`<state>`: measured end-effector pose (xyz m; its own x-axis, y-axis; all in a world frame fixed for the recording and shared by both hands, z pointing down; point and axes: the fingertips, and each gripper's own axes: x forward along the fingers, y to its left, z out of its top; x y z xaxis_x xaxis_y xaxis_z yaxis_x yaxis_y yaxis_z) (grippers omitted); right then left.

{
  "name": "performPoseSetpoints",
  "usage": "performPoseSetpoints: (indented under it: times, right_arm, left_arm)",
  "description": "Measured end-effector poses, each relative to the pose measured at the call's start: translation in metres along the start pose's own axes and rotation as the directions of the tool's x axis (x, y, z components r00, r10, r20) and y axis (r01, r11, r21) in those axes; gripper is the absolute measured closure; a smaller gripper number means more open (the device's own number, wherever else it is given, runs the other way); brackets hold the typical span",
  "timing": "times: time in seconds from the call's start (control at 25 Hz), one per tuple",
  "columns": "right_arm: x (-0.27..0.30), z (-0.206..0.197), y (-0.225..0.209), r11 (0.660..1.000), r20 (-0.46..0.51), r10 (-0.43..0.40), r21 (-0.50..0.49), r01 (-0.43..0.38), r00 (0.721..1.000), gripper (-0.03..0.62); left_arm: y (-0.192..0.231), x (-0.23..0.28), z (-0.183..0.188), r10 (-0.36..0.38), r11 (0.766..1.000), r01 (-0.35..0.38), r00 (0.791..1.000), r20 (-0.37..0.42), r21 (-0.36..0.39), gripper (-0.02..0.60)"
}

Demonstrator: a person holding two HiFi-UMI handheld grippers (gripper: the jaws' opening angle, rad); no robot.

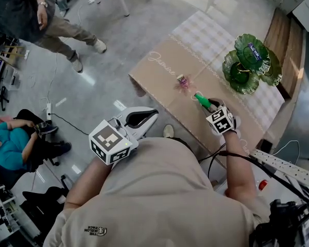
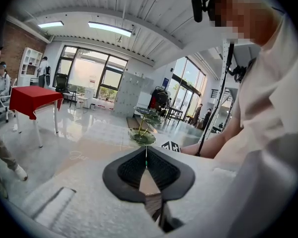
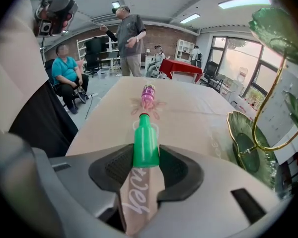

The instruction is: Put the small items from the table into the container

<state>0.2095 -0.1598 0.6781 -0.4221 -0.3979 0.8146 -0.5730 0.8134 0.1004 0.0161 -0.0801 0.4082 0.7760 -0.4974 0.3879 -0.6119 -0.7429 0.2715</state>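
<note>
Right claw (image 3: 146, 156): pinches the bottle (image 3: 145, 133); both pads sit against its lower body, and the neck and cap stick out past the tips.
Bottle: green, smooth and round; near the stand (image 1: 250, 63), on the person's side of it, low over the table (image 1: 159, 71). I cannot tell if it is lifted clear.
Pink item (image 3: 148, 94): upright on the table, just beyond the bottle's cap and farther from the stand than the bottle.
Stand: green leaf-shaped dishes on a thin gold stem, all dishes bare; I take it for the container.
Left claw (image 2: 146, 155): pressed together, nothing in it; well apart from the stand, off the table's near edge.
Risk, grip: the hold is low on a slick round body, so the bottle may swivel or slide out on the lift.
Risk, pink item: the protruding neck may topple it if the claw swings that way.
Risk, stand: the dishes look shallow, so a bottle laid on its side may roll off; a knock to the stem may tip the stand.
</note>
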Motion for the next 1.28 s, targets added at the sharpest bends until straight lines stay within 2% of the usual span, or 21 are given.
performPoseSetpoints:
  times: [0.32,0.64,0.96,1.28]
  right_arm:
    - [-0.05,0.029,-0.003,0.999,0.067,-0.002,0.04,-0.001,0.998,0.427]
    - [-0.144,0.08,-0.021,0.998,0.148,-0.044,0.043,0.038,0.988,0.428]
    - [-0.214,0.113,-0.079,0.988,0.193,-0.144,0.086,0.129,0.971,0.428]
    - [-0.241,0.135,-0.151,0.966,0.179,-0.258,0.081,0.247,0.949,0.428]
  left_arm:
    - [-0.011,0.016,0.005,-0.044,0.999,0.044,0.999,-0.017,0.016,0.574]
    - [-0.025,0.033,0.01,-0.091,0.995,0.092,0.996,-0.019,0.045,0.574]
    - [-0.03,0.041,0.012,-0.12,0.991,0.121,0.993,-0.011,0.054,0.574]
    - [-0.022,0.041,0.012,-0.099,0.994,0.099,0.995,0.001,0.042,0.574]
